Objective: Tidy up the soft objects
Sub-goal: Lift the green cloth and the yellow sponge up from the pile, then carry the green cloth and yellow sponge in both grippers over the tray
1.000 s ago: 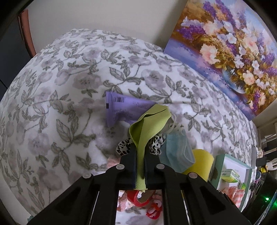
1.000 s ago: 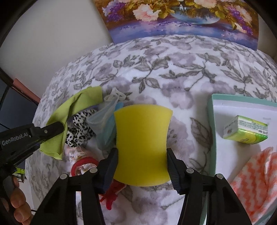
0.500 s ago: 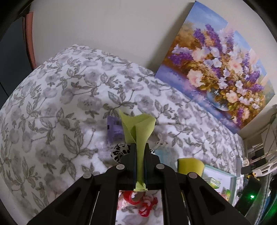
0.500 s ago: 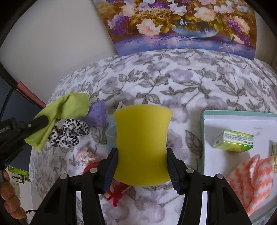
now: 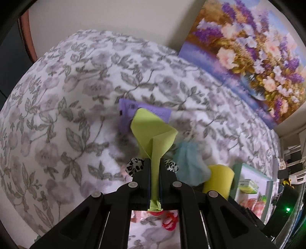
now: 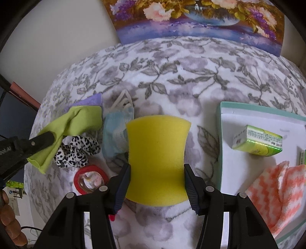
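Tongs in both hands worked above a bed covered by a floral blanket (image 6: 191, 80). The left tongs (image 5: 155, 166) were clamped tight on a lime-green cloth (image 5: 155, 134), which rose from between the jaws in a folded cone and was lifted off the blanket; from the right wrist view the same cloth (image 6: 76, 122) hung from the left tongs (image 6: 47, 138) above the pile. The right tongs (image 6: 156, 182) stood about half open, both pads pressed against the narrowed waist of a yellow sponge (image 6: 156, 159), held clear of the blanket. Beneath and between the two tools lay the remaining soft items: a leopard-print scrunchie (image 6: 76, 151), a light-blue face mask (image 6: 114, 134), a purple packet (image 5: 130, 113) and a red ring-shaped item (image 6: 89, 178). To the right sat a teal-rimmed tray (image 6: 219, 143) containing a green-and-yellow box (image 6: 258, 142) and an orange-and-white zigzag cloth (image 6: 277, 191). A flower painting (image 6: 200, 17) leaned against the wall behind the bed.
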Demonstrator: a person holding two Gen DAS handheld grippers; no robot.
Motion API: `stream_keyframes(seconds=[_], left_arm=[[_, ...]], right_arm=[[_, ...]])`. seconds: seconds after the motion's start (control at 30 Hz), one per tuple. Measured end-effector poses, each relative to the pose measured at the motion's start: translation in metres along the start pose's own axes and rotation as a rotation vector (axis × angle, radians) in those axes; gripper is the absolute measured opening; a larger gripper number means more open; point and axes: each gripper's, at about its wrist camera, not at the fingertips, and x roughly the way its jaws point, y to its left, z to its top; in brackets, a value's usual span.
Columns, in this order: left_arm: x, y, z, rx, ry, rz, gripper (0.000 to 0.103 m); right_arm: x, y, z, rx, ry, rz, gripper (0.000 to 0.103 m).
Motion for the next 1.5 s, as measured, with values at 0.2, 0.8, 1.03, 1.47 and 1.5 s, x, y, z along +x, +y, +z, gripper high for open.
stream_keyframes(seconds=[0.2,0.8,1.03,1.47,1.5], left_arm=[[0.009,0.009,-0.002,-0.016,0.036,0.046,0.008],[0.012,0.011,0.002,0.058,0.023,0.149,0.039],[0.010,0.004,0.004,0.076,-0.017,0.113,0.009],[-0.026,0.011,0.011,0.019,-0.129,0.035,0.004],[-0.030,0.011,0.012,0.016,-0.140,0.025,0.004]], right_arm=[[0.012,-0.005,-0.004,0.008,0.057,-0.027,0.057],[0.016,-0.006,-0.006,-0.002,0.075,-0.033,0.057],[0.016,-0.007,-0.007,-0.002,0.075,-0.035,0.057],[0.013,-0.004,-0.006,0.004,0.064,-0.027,0.056],[0.011,-0.004,-0.006,0.004,0.058,-0.022,0.055]])
